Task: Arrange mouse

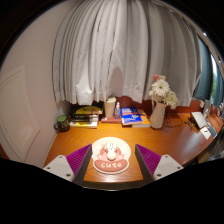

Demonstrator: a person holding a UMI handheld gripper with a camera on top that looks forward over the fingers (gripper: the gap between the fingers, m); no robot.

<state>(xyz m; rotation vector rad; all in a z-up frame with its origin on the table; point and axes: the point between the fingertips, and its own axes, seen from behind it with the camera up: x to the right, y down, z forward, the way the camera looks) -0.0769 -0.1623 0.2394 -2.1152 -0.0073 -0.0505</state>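
A round mat with a cartoon face and the word "cute" [111,157] lies flat on the wooden desk [55,148]. It sits between my two fingers with a gap at each side. My gripper [112,168] is open, with the purple pads of the left finger [73,160] and the right finger [151,159] on either side of the mat. I cannot make out a mouse for certain; a small white and dark object [200,121] lies on the desk far to the right.
At the back of the desk are a stack of books [87,113], a cup [110,107], a blue book [131,116], a vase of white flowers [159,104] and a green jar [62,122]. White curtains [120,50] hang behind.
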